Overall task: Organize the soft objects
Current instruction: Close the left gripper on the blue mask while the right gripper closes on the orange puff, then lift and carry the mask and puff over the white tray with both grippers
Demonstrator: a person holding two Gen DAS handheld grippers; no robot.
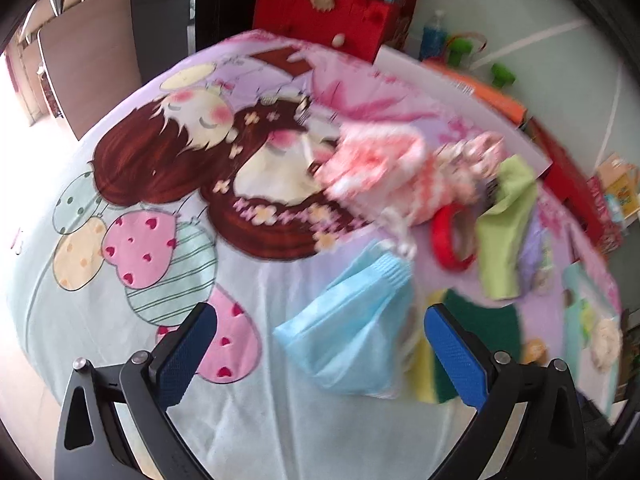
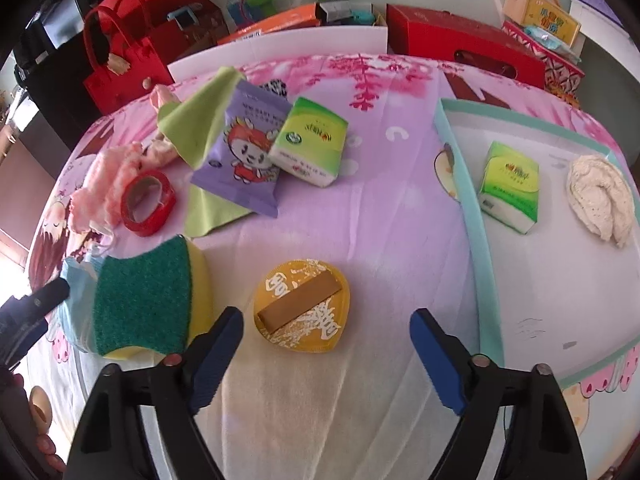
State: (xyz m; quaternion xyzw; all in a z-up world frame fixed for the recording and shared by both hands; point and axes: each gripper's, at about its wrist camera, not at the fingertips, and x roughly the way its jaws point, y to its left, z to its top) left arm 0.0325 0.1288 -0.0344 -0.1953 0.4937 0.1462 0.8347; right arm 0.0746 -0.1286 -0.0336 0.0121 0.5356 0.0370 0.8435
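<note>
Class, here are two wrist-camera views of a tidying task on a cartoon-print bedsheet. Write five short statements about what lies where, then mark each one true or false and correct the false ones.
1. The tray holds a green tissue pack and a cream fluffy cloth. True.
2. The right gripper is clamped on the yellow round pad. False: its jaws stand open around the pad, not touching it.
3. The red tape roll lies inside the tray. False: it lies on the sheet, left of the purple packet.
4. The blue face masks lie between the left gripper's open jaws. True.
5. The sponge lies green side up. True.
</note>
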